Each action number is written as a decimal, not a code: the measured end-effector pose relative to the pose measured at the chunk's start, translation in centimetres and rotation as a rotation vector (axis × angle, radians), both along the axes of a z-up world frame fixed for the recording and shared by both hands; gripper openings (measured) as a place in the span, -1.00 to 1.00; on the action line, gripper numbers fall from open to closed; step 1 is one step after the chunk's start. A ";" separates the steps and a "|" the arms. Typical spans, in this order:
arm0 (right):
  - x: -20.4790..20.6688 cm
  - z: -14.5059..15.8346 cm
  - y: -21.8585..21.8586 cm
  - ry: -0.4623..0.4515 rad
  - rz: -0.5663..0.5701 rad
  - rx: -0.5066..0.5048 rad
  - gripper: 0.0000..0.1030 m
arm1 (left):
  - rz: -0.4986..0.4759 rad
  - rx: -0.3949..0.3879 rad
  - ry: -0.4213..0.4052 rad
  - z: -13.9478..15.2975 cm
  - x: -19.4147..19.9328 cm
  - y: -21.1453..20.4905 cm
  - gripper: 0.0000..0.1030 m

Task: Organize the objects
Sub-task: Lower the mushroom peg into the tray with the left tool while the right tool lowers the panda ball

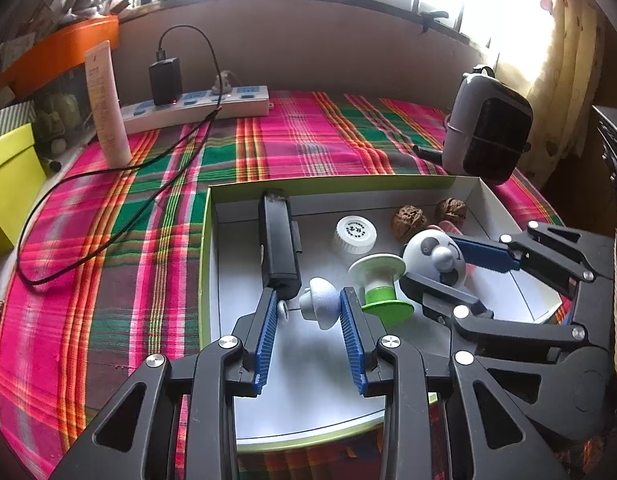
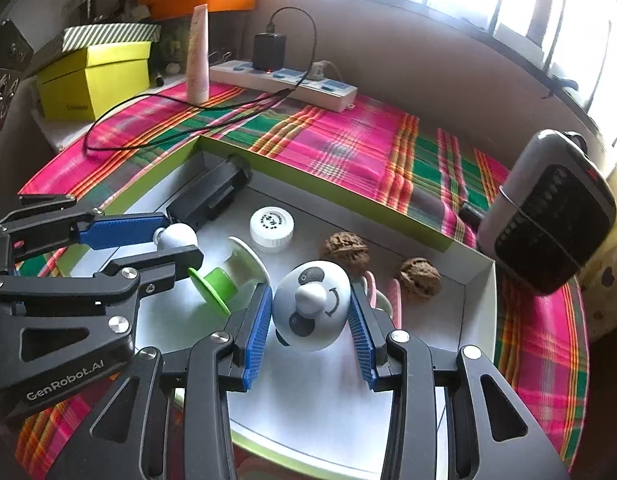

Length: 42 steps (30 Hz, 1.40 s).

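Note:
A white shallow box with a green rim [image 1: 209, 240] lies on the plaid cloth. Over its floor my left gripper [image 1: 308, 297] is shut on a small white mushroom-shaped knob [image 1: 323, 303], held across its blue pads. My right gripper [image 2: 310, 291] is shut on a round panda-face toy [image 2: 313, 308]. From the right wrist view, the left gripper [image 2: 181, 239] with the knob [image 2: 176, 236] is at the left. In the box lie a black oblong device [image 1: 278, 248], a white cap [image 1: 354, 236], a green-and-white spool [image 1: 382, 285], two walnuts [image 1: 408, 219] and a pink item [image 2: 394, 300].
At the back of the cloth, a white power strip [image 1: 196, 106] holds a black charger [image 1: 165, 80], whose cable [image 1: 88, 256] loops left of the box. A pale tube [image 1: 108, 108] stands upright. A yellow-green box [image 2: 94, 80] sits far left and a grey-black appliance [image 2: 548, 212] at right.

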State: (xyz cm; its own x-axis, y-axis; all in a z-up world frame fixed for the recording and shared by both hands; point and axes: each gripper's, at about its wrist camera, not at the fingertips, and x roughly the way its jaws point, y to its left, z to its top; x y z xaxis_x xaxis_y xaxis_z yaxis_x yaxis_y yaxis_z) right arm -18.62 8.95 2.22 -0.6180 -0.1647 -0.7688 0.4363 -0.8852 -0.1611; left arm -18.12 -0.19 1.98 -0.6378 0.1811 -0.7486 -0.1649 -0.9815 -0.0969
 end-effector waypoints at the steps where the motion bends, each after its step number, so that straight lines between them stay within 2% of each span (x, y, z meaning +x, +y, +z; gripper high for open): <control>1: -0.1 0.0 0.0 0.000 0.002 0.006 -0.23 | 0.000 -0.001 0.000 0.0 0.0 0.0 -0.42; 29: -0.3 -0.3 -0.3 0.010 0.019 0.036 -0.23 | 0.000 -0.034 -0.006 -0.2 -0.1 0.4 -0.40; 42: 0.1 -0.1 0.1 0.011 0.015 0.021 -0.20 | 0.004 -0.029 -0.013 -0.1 0.0 0.5 -0.25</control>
State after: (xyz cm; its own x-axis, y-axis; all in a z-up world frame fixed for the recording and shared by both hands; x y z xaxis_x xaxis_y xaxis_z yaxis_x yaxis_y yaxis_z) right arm -18.52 9.01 2.14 -0.6241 -0.1579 -0.7652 0.4478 -0.8749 -0.1847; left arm -18.13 0.35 1.93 -0.6284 0.1570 -0.7619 -0.1602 -0.9845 -0.0707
